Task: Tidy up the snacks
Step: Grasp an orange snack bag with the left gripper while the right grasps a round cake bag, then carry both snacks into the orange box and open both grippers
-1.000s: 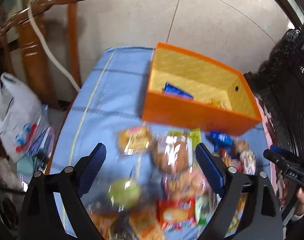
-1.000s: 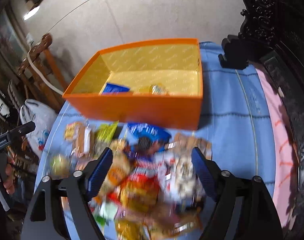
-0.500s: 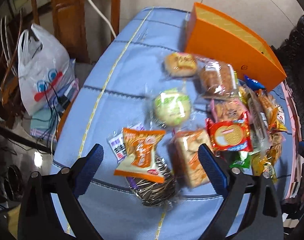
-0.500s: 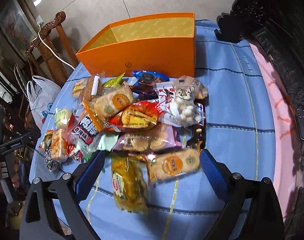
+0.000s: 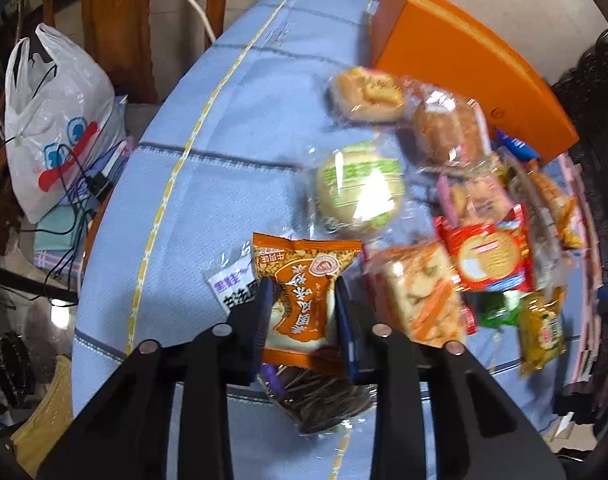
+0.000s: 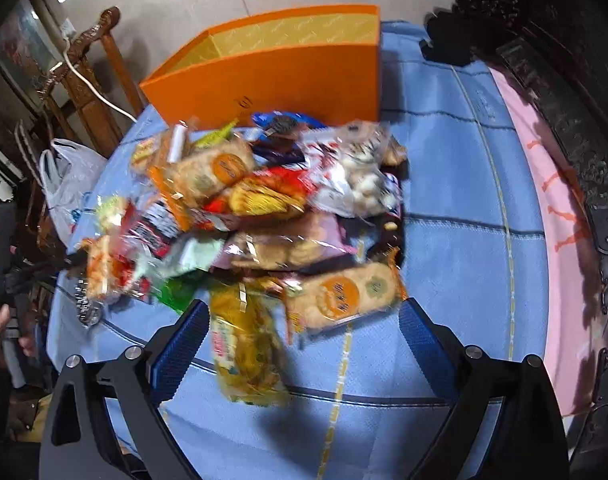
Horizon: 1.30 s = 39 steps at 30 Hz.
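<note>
Left tool clamped on orange snack packet; Chinese characters printed on packet, not legible; long axis pointed away from camera. White-and-purple label with Chinese writing seen just left. Packet held at near edge of snack pile on blue-clothed bench. Green-labelled round cake and red biscuit packet seen beyond. Orange box stood behind pile. Right tool spread apart over yellow packet, nothing gripped.

The clear wrapper reads 黑糖 and, seemingly, 古法; the orange packet's vertical print stays unclear.
</note>
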### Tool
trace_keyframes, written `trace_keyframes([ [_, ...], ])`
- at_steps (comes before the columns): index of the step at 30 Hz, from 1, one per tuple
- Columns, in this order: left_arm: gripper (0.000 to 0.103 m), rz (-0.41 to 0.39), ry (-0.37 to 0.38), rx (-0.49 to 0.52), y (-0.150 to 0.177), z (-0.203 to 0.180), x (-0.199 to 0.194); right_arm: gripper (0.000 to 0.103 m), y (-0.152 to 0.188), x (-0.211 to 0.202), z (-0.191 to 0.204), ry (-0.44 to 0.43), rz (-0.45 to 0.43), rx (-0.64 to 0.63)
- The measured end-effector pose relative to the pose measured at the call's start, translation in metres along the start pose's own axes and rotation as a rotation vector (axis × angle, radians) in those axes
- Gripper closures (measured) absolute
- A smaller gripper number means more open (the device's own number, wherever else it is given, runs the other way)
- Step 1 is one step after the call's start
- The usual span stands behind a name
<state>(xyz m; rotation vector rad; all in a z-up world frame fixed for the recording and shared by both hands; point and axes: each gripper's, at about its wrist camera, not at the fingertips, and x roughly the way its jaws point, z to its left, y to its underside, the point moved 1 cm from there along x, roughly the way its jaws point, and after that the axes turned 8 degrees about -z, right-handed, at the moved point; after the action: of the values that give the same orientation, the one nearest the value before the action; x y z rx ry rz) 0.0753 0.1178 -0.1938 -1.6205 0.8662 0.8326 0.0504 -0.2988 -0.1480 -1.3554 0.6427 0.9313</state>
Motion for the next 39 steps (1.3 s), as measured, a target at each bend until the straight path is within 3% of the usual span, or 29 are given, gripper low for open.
trace_keyframes([
  [11,0.076,-0.066,0.092,0.04,-0.014,-0.033,-0.03,0.01,0.004,0.048,-0.017,0.135,0.064,0.057],
  [15,0.076,-0.056,0.109,0.059,-0.014,-0.044,-0.03,0.005,0.004,0.071,-0.009,0.155,0.074,-0.014],
  [19,0.076,-0.05,0.128,0.065,-0.013,-0.052,-0.031,0.004,0.01,0.077,-0.009,0.116,0.094,-0.059],
  [20,0.076,-0.048,0.13,0.062,-0.012,-0.052,-0.03,0.011,0.013,0.079,-0.01,0.098,0.118,-0.062],
  [21,0.076,-0.046,0.131,0.057,-0.012,-0.053,-0.03,0.025,0.014,0.079,-0.009,0.067,0.127,-0.064],
  [22,0.076,-0.044,0.132,0.055,-0.012,-0.054,-0.029,0.046,0.016,0.076,-0.005,0.016,0.129,-0.075],
  [24,0.076,-0.043,0.131,0.055,-0.012,-0.056,-0.028,0.079,0.017,0.071,0.006,0.0,0.134,-0.129],
  [31,0.076,-0.064,0.16,0.068,-0.018,-0.073,-0.036,0.081,-0.001,0.023,0.003,-0.066,0.028,-0.096],
  [39,0.076,-0.137,0.215,0.126,-0.048,-0.11,-0.061,0.08,-0.06,-0.022,0.002,-0.14,-0.13,-0.075],
])
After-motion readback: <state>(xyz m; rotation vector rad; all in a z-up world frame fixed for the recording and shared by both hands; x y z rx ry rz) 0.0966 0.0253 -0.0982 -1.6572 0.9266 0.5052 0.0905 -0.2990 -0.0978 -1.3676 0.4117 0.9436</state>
